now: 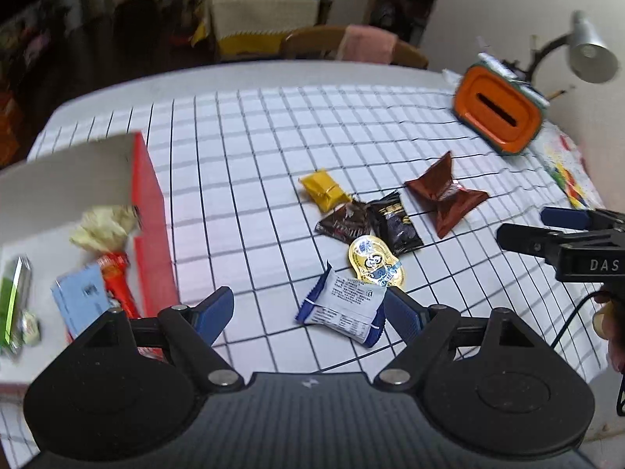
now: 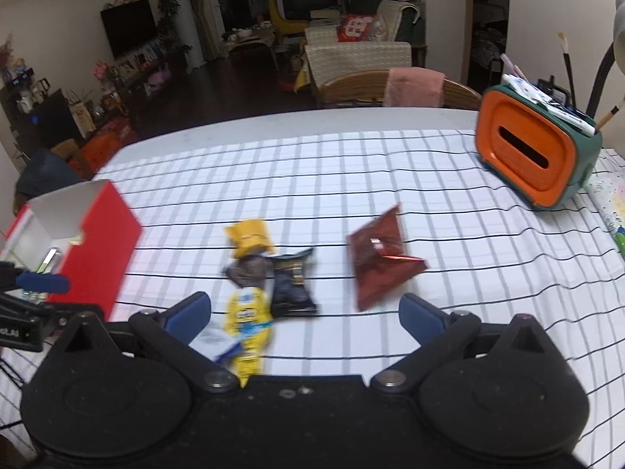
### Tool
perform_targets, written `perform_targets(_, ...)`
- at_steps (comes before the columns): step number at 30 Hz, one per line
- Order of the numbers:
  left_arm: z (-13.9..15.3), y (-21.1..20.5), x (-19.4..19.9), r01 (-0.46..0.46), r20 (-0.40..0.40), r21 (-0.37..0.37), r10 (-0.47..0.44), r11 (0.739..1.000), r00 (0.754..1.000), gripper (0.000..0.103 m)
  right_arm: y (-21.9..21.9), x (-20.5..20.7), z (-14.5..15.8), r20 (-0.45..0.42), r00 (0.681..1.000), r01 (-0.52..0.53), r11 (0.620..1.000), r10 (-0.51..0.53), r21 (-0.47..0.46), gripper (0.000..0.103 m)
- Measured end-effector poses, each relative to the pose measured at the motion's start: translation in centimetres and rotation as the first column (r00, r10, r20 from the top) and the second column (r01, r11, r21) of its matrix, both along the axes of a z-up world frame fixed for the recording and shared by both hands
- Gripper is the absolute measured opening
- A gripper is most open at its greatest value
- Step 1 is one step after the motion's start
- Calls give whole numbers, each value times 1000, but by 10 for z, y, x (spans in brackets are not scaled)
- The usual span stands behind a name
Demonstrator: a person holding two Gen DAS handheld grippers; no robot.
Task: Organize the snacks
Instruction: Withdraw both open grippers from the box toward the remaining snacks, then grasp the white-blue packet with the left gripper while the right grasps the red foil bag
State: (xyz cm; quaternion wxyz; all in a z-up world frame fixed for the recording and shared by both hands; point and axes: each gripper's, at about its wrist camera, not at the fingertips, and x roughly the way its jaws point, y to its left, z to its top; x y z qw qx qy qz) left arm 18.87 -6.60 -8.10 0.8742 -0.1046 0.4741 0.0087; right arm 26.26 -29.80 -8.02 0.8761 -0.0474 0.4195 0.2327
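Loose snacks are seen clustered mid-counter on the grid-checked cloth (image 1: 273, 125). The white-and-blue crimped packet (image 1: 341, 306) lies nearest the left tool (image 1: 308, 308), long axis running left-near to right-far, its right end overlapped by the tool's right pad in that view; contact cannot be told. The round yellow foil-lidded cup (image 1: 375, 264) is placed just beyond it, touching a black glossy sachet (image 1: 396, 226) whose long axis points away from the camera. A dark brown sachet (image 1: 343, 222) and a yellow folded wrapper (image 1: 324, 189) are stacked further back, the wrapper angled left-far to right-near. The red-brown bow-shaped foil pouch (image 1: 445, 193) lies apart to the right, corners pointing outward.

The red cardboard box with open white flap (image 1: 150, 211) is set at the left; inside, a red stick with cream tassel top (image 1: 113, 258), a blue card and green packet are partly cut off and blurred.

The left tool is held wide with nothing gripped. The right tool (image 2: 306, 318) is held fully wide and empty; its view is motion-smeared, so print is unreadable. The orange-and-green slotted desk box (image 2: 535, 152) stands far right.
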Motion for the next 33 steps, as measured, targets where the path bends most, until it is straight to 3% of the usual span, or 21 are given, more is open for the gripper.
perform_targets(10,-44,-10,44,-210,-193,-112,186,971,963,84,-15,57,-33,-19,999,-37,997,35,-64,103)
perform_targets(14,-61,-11,59,-308,-280,-137,262,941,924,84,-12,77,-45,-26,999,-45,995,43,-87,102)
perform_targets(22,-88,-3,76,-519,-426,-205,402,830,811,84,-3,102,-61,-50,997,-62,993,57,-100,100)
perform_targets(26,-98,-2,81,-579,-470,-182,447,795,761,84,1,111,-67,-59,997,-60,993,54,-107,98)
perform_targets(31,-104,-2,88,-599,-480,-180,462,780,746,82,5,121,-74,-67,997,-55,992,47,-118,96)
perform_targets(33,-106,-5,91,-592,-487,-174,454,787,746,74,8,124,-77,-70,996,-58,990,49,-125,94)
